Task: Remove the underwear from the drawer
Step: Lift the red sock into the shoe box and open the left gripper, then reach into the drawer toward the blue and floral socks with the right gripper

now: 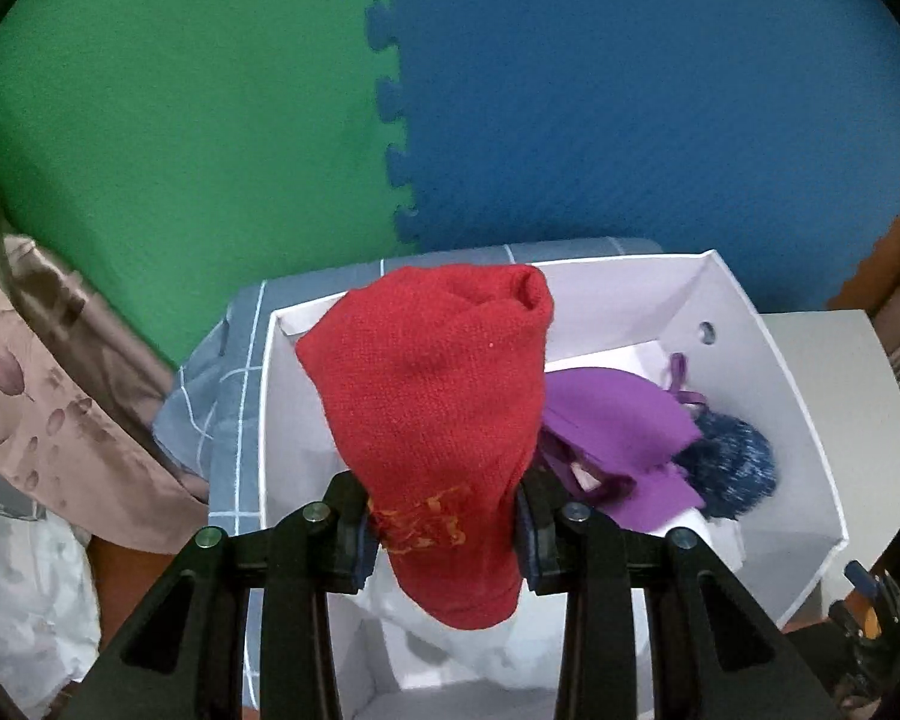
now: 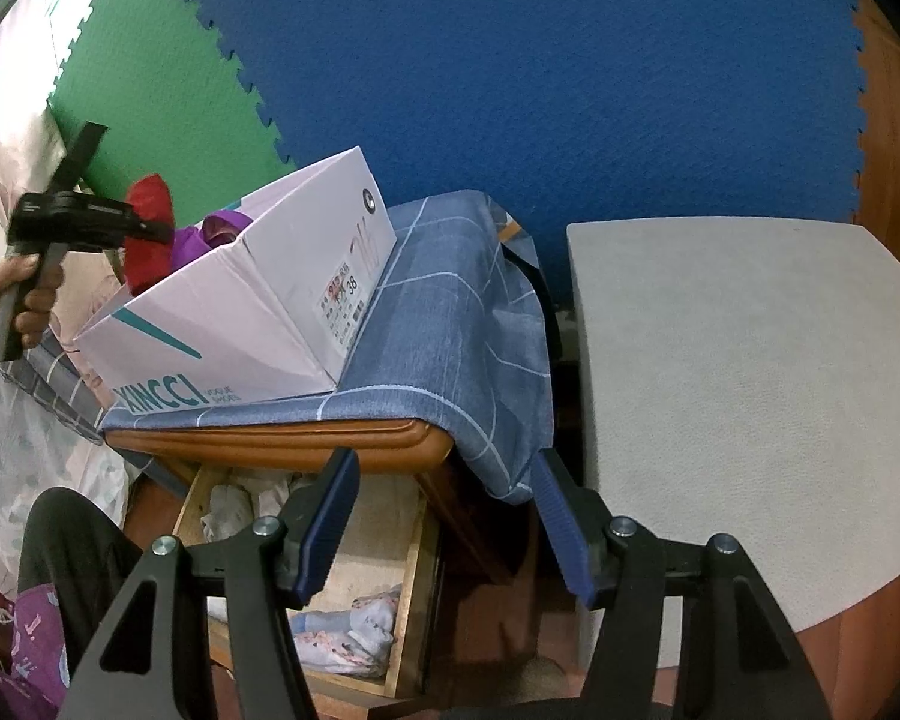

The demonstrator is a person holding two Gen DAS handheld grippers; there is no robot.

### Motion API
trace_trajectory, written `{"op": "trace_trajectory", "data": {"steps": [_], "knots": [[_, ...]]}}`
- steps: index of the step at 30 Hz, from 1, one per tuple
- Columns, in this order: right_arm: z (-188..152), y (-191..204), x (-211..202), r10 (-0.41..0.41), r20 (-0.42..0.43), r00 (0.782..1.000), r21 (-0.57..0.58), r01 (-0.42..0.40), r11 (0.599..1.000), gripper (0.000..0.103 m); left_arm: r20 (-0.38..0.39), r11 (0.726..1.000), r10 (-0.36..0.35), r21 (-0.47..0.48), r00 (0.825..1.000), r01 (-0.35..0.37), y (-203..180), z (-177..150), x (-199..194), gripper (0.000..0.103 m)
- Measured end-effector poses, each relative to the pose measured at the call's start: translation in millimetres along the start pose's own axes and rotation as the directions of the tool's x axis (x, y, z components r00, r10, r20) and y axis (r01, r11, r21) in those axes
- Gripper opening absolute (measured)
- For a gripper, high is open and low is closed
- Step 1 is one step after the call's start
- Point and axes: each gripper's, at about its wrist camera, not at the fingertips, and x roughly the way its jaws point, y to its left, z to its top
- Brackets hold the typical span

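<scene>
Left gripper (image 1: pixel 444 525): pinching red garment (image 1: pixel 432 414), long axis toward 12 o'clock (over white box (image 1: pixel 810 450)).
Right gripper (image 2: pixel 444 531): spread, empty; drawer (image 2: pixel 411 570) at 7 o'clock.

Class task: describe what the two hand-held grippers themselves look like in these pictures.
Each hand-held gripper, left and right, has black angular arms with triangular cut-outs, silver round pivot bolts, and dark blue ribbed pads on its fingers. The left one has a grey handle.
</scene>
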Motion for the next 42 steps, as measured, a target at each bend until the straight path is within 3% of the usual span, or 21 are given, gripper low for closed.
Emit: {"op": "trace_trajectory", "data": {"steps": [14, 17, 19, 24, 26, 32, 37, 40, 42], "knots": [[1, 4, 8, -0.010, -0.033, 0.999, -0.020, 0.010, 1.000, 0.061, -0.080, 0.999, 0.034, -0.037, 0.996, -0.037, 22, 2, 48, 0.039], [1, 5, 9, -0.014, -0.038, 0.999, -0.023, 0.013, 1.000, 0.061, -0.094, 0.999, 0.032, -0.040, 0.995, -0.036, 24, 3, 50, 0.045], [1, 5, 10, -0.017, -0.042, 0.999, -0.025, 0.016, 1.000, 0.061, -0.095, 0.998, 0.051, -0.035, 0.994, -0.055, 23, 4, 50, 0.059], [1, 6, 11, -0.023, -0.048, 0.999, -0.027, 0.022, 0.999, 0.061, -0.005, 0.995, 0.101, 0.003, 0.995, -0.101, 17, 0, 33, 0.078], [1, 6, 12, -0.025, -0.049, 0.998, -0.028, 0.023, 0.999, 0.061, 0.043, 0.994, 0.106, 0.007, 0.993, -0.106, 15, -1, 23, 0.080], [0, 6, 13, -0.034, -0.058, 0.998, -0.030, 0.032, 0.999, 0.061, 0.166, 0.998, 0.040, -0.052, 0.985, -0.031, 24, -17, -16, 0.080], [-1, 6, 14, -0.040, -0.064, 0.997, -0.032, 0.038, 0.999, 0.061, 0.320, 0.988, 0.041, -0.153, 0.947, 0.009, 55, -68, -62, 0.097], [-1, 10, 15, -0.032, -0.070, 0.997, -0.051, 0.029, 0.998, 0.061, 0.341, 0.979, 0.031, -0.199, 0.940, 0.040, 83, -105, -74, 0.097], [-1, 15, 16, -0.005, -0.082, 0.997, -0.075, -0.001, 0.997, 0.061, 0.319, 0.976, 0.041, -0.215, 0.947, 0.030, 100, -128, -75, 0.097]]}}
